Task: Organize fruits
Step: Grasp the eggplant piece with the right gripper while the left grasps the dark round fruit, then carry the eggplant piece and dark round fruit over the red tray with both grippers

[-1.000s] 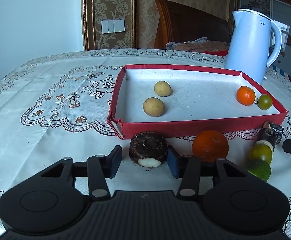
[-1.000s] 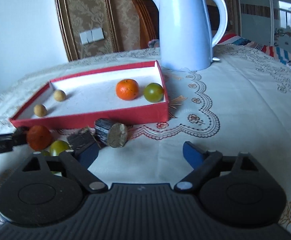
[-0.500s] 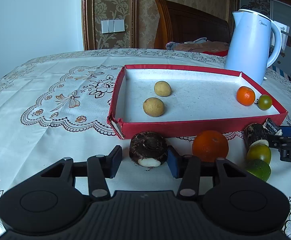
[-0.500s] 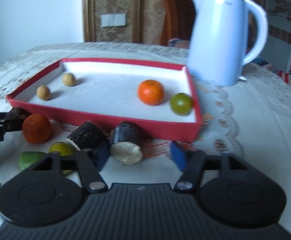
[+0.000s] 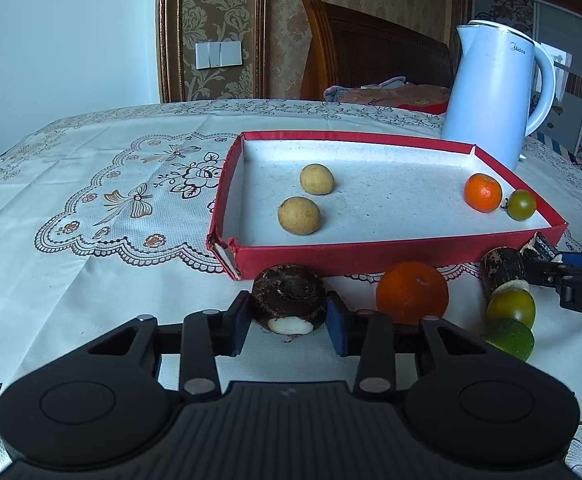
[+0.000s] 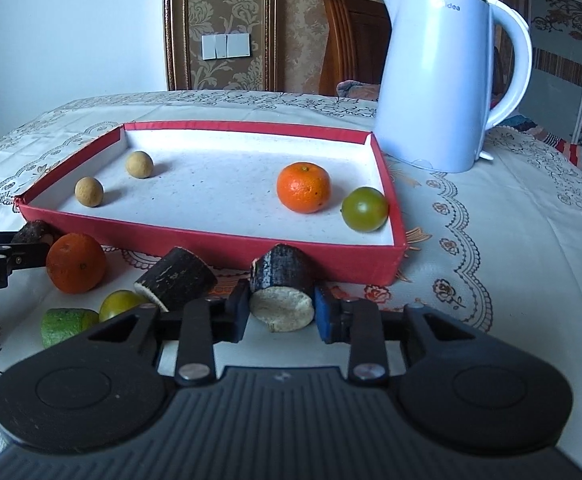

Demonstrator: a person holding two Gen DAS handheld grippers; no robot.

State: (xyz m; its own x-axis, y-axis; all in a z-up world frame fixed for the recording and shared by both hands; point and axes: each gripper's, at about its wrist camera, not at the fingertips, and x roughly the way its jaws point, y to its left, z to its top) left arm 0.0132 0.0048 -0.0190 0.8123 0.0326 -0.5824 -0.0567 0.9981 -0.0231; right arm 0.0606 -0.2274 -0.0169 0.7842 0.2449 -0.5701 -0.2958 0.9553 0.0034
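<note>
Since a second ago, right tool (image 6: 281, 312) has slid over to a dark cane stub (image 6: 283, 292) before the red tray (image 6: 227, 246) and clenched on it. Left tool (image 5: 287, 322) is closing, its pads against a dark round root (image 5: 289, 300) on the counter (image 5: 91, 248). Two tan fruits (image 5: 299, 215), an orange (image 5: 482, 192) and a green fruit (image 5: 521, 205) lie in the tray.
</note>
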